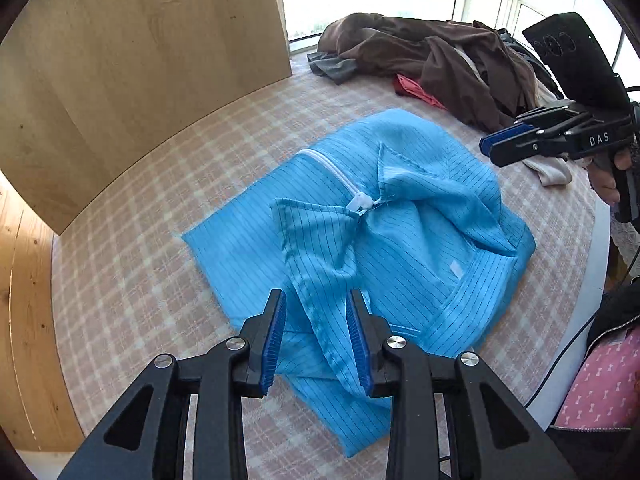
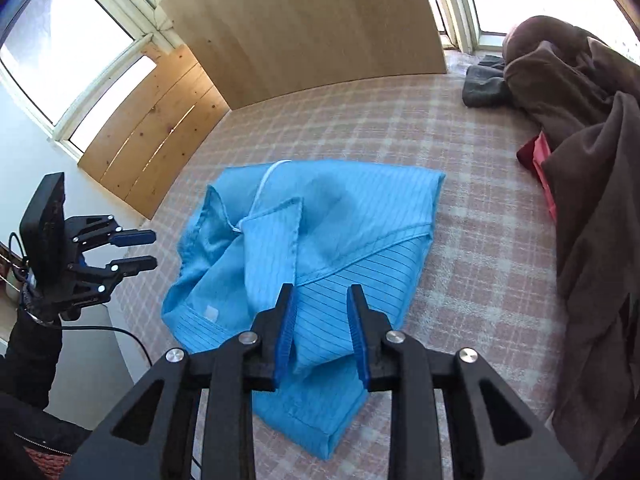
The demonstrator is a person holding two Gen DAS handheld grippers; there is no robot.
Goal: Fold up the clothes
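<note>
A light blue striped jacket [image 1: 400, 240] [image 2: 340, 208] with a white zipper [image 1: 336, 172] lies partly folded and rumpled on the checked pink cover [image 1: 140, 220] [image 2: 480, 240]. My left gripper [image 1: 316, 300] [image 2: 136, 248] hovers over its near edge, open, with a ridge of blue cloth seen between the fingers but not pinched. My right gripper [image 2: 320, 292] [image 1: 492, 148] is open too, above the jacket's opposite side, its pads clear of the fabric. A hand holds its grip.
A heap of brown clothes [image 1: 440, 60] [image 2: 580, 120] lies at the far side with a red garment [image 1: 416, 90], a grey one [image 2: 484, 88] and a white cloth [image 1: 552, 170]. A wooden board [image 1: 140, 60] [image 2: 300, 20] stands upright along one edge. Windows lie behind.
</note>
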